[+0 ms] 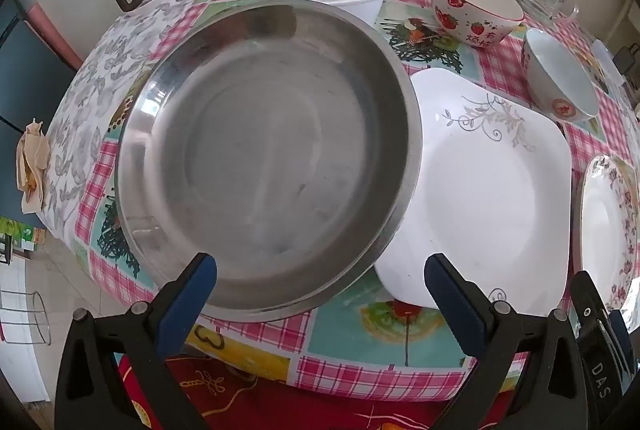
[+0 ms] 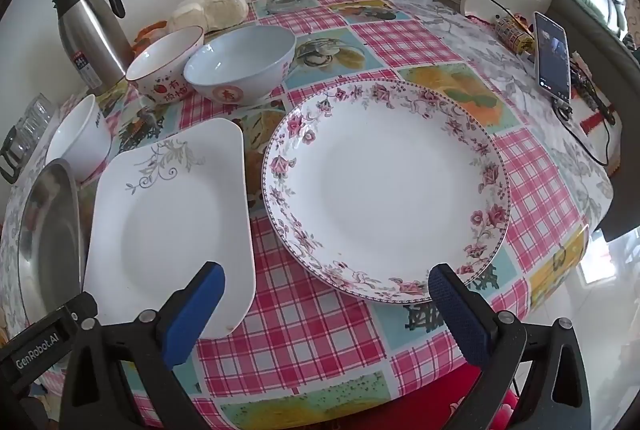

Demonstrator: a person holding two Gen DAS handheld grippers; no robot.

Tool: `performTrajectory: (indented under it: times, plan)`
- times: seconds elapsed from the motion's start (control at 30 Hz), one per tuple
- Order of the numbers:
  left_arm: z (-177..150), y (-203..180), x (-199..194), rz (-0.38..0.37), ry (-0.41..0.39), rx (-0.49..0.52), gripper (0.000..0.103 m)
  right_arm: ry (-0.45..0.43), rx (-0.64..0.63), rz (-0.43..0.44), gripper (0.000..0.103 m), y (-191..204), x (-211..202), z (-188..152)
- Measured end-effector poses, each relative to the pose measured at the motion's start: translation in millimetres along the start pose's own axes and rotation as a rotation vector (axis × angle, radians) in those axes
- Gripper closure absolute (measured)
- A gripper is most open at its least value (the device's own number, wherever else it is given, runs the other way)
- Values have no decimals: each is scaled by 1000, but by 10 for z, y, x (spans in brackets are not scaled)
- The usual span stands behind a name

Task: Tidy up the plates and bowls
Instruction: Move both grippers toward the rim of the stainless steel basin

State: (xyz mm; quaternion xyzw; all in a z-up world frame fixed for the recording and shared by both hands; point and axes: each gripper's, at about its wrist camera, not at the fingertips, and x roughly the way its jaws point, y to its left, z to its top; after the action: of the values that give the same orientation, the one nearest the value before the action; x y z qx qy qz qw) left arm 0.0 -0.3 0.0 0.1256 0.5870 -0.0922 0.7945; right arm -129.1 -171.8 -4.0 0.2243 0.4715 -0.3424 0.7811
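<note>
Two plates (image 2: 386, 190) (floral, square (image 2: 168, 226)) before hand-held gripper (image 2: 326, 304)

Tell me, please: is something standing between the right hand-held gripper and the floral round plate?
Nothing visible does. The right hand-held gripper is open just before the near rim of the floral round plate, with only bare tablecloth between. The square white plate lies apart, on the left.
</note>
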Motion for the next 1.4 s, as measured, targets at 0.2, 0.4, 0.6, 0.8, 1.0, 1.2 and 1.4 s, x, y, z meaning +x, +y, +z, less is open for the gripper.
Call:
performTrajectory:
  times: [0.2,0.4,0.6,0.8,1.0,1.2,1.4]
  plan:
    - [-3,-15,2,3,3,-4,0,2,-5,-4,0,15,7,-2]
    - [35,-8,24,3,4,-7,0,4,-10,-7,0,28,10,-8]
    - [20,-6,21,2,-14,-9,0,7,-13,-9,0,36,16,-15]
    - [6,-7,12,-2,-14,-8,0,10,-17,-10,0,43,24,-17]
    - [5,-3,14,-4,-10,-9,0,11,-19,-10,0,51,27,-19]
    - [-6,-9,8,-5,-18,-11,0,14,-25,-11,0,76,35,-26]
    - [8,47,19,-5,-31,-21,0,17,-36,-7,0,143,39,-40]
